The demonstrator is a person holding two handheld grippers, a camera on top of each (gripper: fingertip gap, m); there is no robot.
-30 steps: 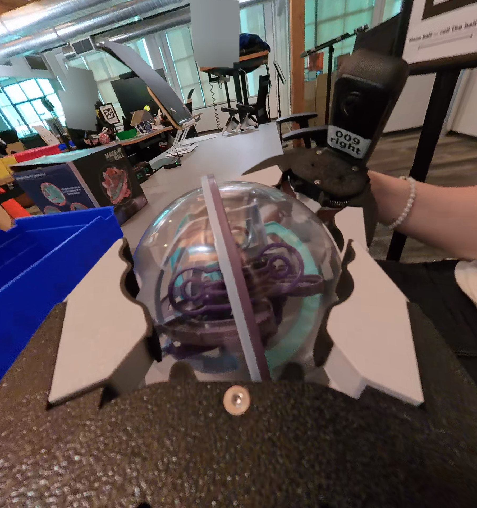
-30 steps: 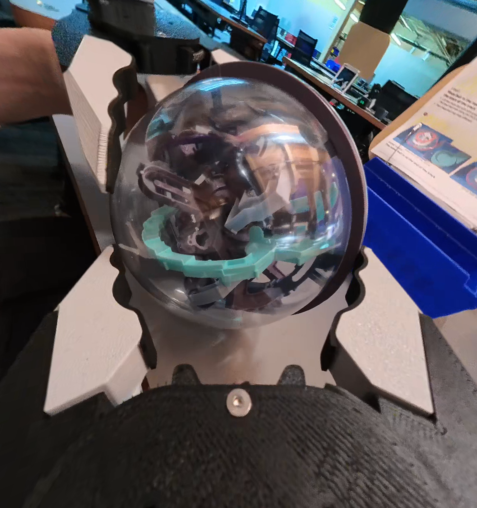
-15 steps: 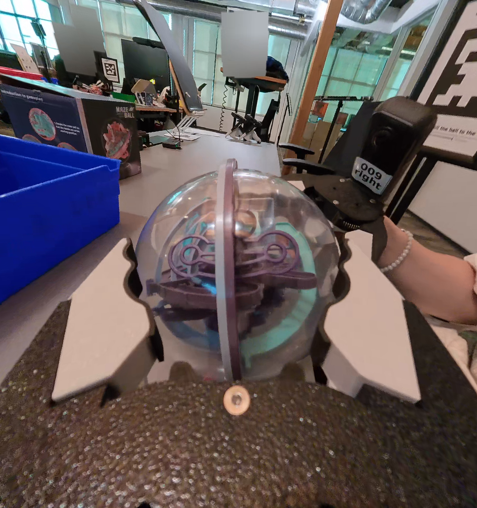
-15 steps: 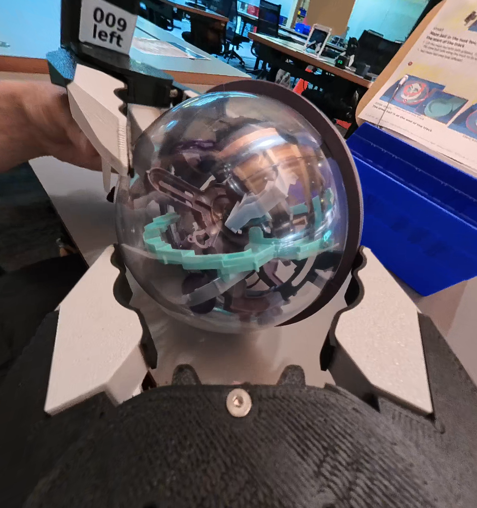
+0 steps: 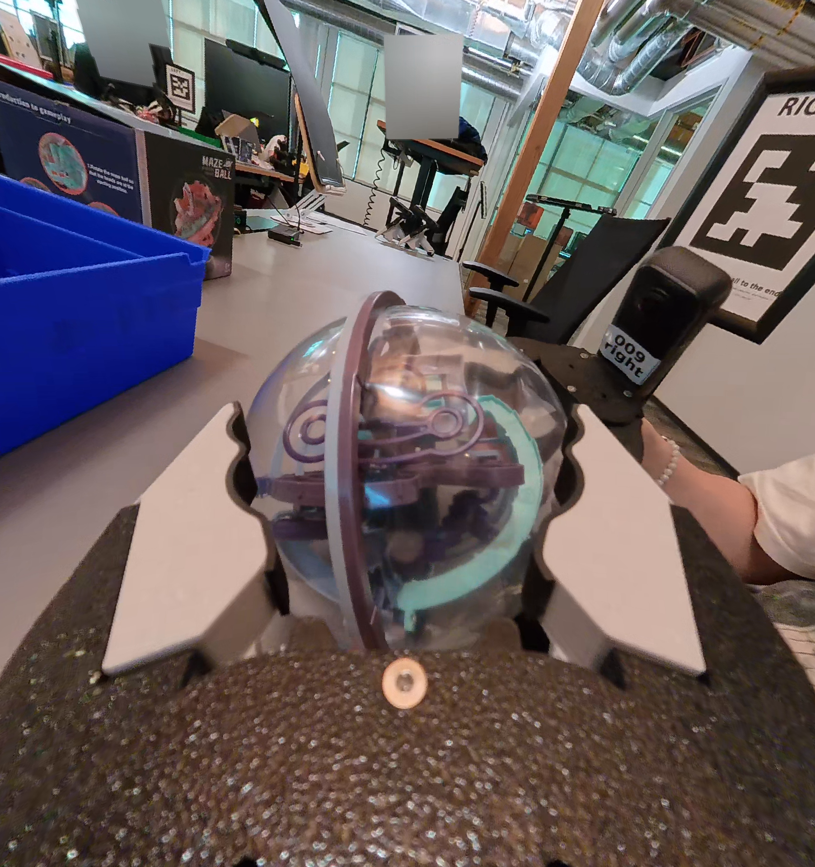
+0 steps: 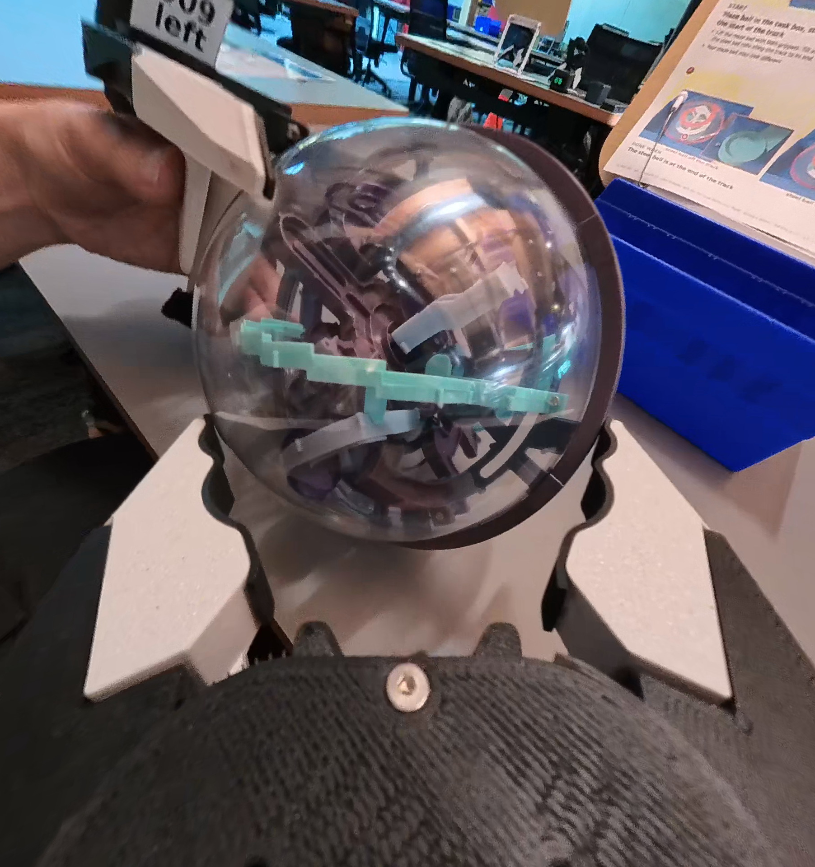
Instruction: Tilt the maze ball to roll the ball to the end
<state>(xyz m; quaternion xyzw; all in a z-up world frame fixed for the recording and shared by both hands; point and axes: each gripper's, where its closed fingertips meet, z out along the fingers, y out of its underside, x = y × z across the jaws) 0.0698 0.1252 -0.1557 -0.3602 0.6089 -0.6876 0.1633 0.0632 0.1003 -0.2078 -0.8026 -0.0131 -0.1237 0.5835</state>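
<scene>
Since 1 second ago I have rolled the maze ball [image 5: 405, 474] upright above the counter [image 5: 302, 281], my left gripper [image 5: 403, 450] and right gripper [image 6: 405, 469] both clamped on its clear shell, so I should tilt slowly and keep both grips even.

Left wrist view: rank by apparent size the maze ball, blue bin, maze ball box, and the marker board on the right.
1. Maze ball and blue bin: alike. The ball sits nearest the camera and the bin is cropped, so unranked.
2. Marker board, also cropped.
3. Maze ball box, farthest back.
</scene>
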